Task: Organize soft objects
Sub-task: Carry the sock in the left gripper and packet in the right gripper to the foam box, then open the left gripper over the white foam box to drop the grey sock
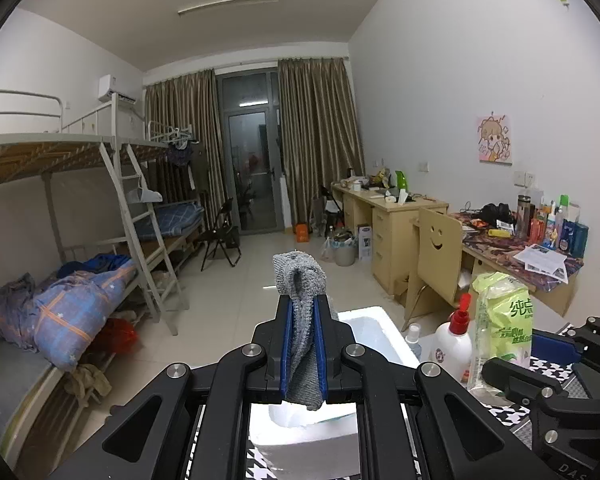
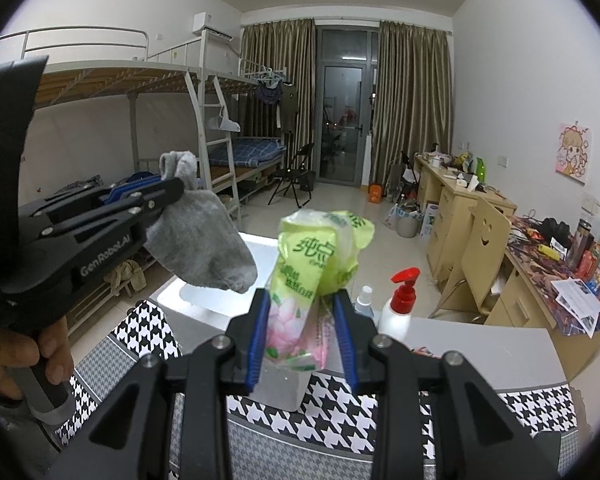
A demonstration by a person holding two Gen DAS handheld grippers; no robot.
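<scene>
Gray sock (image 1: 302, 320) above white foam box (image 1: 376, 336), outside it.

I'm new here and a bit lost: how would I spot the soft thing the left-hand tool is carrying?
Find the white foam box beside the checkered cloth. Above it, the left gripper pinches a grey sock, hanging limp. Unlike the shiny green tissue pack next to it, it is plain knitted fabric.

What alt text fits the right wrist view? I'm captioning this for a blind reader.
The right tool grips a green tissue pack above a houndstooth cloth, while the left tool holds up a grey sock at left. Behind them are a white foam box, a red-pump bottle and a dorm room.
</scene>
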